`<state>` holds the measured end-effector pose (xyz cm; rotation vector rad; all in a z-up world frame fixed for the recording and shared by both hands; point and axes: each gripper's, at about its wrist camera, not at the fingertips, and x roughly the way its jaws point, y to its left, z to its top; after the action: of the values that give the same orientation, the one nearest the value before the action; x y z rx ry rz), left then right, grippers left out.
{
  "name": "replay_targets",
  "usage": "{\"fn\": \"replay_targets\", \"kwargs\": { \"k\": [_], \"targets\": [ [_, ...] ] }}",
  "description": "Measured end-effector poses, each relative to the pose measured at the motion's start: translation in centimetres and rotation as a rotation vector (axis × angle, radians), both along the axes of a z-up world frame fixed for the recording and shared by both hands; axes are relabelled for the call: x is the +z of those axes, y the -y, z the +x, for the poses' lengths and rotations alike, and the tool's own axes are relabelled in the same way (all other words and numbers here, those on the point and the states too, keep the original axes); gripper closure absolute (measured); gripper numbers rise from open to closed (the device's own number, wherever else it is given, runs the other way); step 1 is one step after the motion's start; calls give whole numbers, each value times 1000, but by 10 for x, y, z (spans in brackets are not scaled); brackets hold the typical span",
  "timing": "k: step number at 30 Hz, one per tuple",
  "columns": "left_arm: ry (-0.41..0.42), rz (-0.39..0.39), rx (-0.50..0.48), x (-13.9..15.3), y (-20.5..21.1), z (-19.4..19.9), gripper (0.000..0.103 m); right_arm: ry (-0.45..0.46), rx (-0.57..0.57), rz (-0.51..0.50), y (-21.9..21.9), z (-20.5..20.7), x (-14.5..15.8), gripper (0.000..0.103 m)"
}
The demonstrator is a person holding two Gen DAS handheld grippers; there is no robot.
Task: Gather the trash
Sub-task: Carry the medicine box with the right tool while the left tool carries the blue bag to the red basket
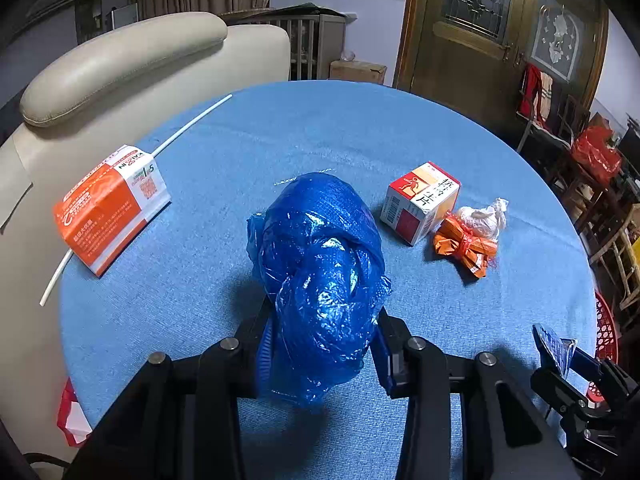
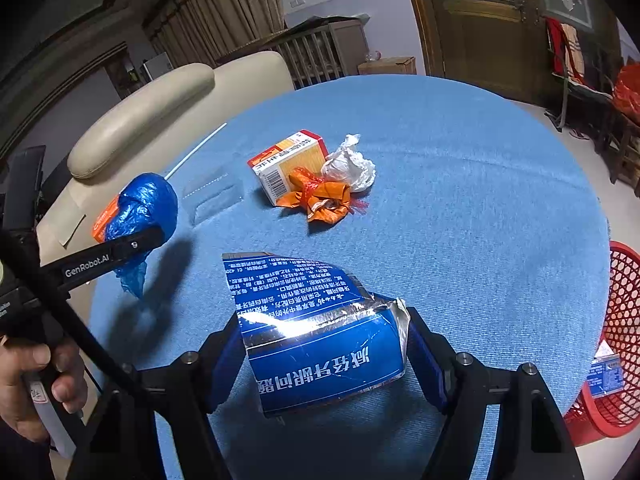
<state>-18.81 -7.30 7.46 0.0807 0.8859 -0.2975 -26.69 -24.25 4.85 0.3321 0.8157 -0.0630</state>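
Note:
My left gripper (image 1: 322, 344) is shut on a crumpled blue plastic bag (image 1: 320, 276) and holds it above the blue table (image 1: 440, 128). The bag also shows in the right wrist view (image 2: 146, 208), raised at the left. My right gripper (image 2: 326, 354) is shut on a flattened blue foil box (image 2: 316, 336) over the near table edge. On the table lie a red-and-yellow carton (image 2: 286, 164), an orange wrapper bundle (image 2: 322, 198), a white crumpled wad (image 2: 348, 166) and an orange-and-white box (image 1: 110, 208).
A red mesh basket (image 2: 618, 344) stands by the table's right edge with a blue item inside. A thin white stick (image 1: 192, 124) lies at the left edge. A beige chair (image 1: 120, 60) stands behind the table. A clear flat wrapper (image 2: 214, 196) lies mid-table.

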Motion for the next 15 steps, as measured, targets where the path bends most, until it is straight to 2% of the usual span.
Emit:
{"fn": "replay_targets", "kwargs": {
  "k": [15],
  "targets": [
    [13, 35, -29, 5, 18, -3, 59, 8, -43, 25, 16, -11, -1, 27]
  ]
}}
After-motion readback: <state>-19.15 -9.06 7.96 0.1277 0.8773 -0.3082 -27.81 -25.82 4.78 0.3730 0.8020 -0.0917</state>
